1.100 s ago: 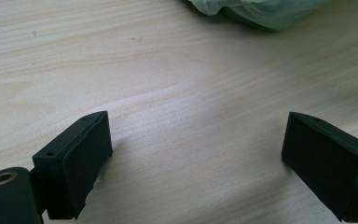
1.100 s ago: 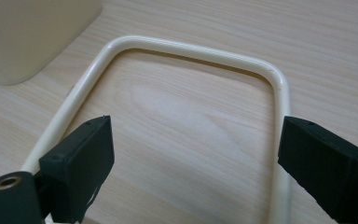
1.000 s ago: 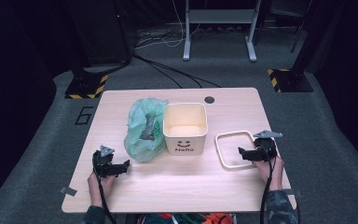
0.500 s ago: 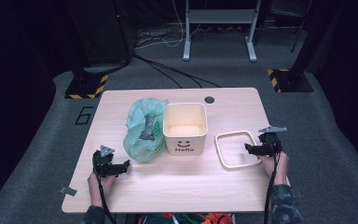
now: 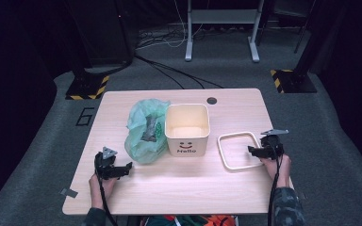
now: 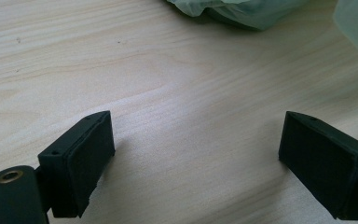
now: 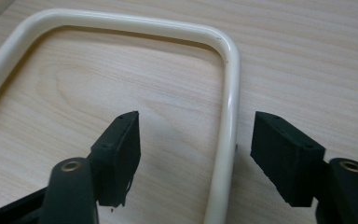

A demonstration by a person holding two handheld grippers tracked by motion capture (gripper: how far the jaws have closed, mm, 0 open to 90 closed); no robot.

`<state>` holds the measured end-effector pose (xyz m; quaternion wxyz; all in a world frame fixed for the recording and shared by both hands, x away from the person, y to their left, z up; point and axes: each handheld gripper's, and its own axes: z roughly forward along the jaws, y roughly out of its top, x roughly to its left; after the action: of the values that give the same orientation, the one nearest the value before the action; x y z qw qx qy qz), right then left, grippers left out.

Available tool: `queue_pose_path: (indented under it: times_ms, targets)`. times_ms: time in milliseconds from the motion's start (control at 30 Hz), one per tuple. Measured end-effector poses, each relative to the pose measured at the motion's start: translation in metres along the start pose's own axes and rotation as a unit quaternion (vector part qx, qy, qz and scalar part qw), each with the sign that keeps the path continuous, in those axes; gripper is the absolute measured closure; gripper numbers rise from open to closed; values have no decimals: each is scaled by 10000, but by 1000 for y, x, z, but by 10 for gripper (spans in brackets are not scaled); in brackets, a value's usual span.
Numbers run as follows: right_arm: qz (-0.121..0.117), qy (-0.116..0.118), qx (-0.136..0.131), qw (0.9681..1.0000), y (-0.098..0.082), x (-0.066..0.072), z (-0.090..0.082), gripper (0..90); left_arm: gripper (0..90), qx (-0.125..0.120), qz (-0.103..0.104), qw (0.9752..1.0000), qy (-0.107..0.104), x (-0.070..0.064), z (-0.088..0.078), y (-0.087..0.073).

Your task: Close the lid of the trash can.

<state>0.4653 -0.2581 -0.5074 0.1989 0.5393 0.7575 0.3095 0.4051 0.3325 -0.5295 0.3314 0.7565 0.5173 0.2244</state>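
Two black pads of the right gripper [image 7: 193, 156] straddle one side of the cream rounded-square plastic ring [image 7: 226, 121], flat on the pale wooden table [image 5: 179, 188] beside the cream bin [image 5: 187, 128]; the jaws have just been closing (not yet touching); centre, then squeeze; left gripper [image 6: 193, 161] wide, empty.

Our grippers [image 5: 122, 168] are matte black with brass screw inserts, grey three-cornered plates, trailing black cables; our right sleeve [image 5: 286, 207] is camouflage-patterned.
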Motion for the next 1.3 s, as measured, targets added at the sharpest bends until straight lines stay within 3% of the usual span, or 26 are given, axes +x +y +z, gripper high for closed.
queue_pose_path:
  times_ms: [167, 267, 533, 767, 1133, 1300]
  targets:
    - [121, -190, 158, 9996, 1, 1, 5, 478, 100, 0, -6, 10000, -10, 0, 0, 0]
    - [160, -301, 152, 9993, 1, 1, 5, 525, 100, 1, -6, 10000, -9, 0, 0, 0]
    - [369, -484, 108, 9981, 1, 2, 4, 779, 100, -3, -11, 10000, 4, 0, 0, 0]
    - [439, -625, 85, 9970, 1, 3, 5, 805, 101, -10, -26, 10000, 14, 0, 0, 0]
    - [700, -453, -57, 9965, 7, -3, -5, 806, 101, -7, -45, 10000, 36, 0, 0, 0]
    - [662, -416, -124, 9969, 13, 0, -10, 806, 100, -8, -47, 10000, 37, 0, 0, 0]
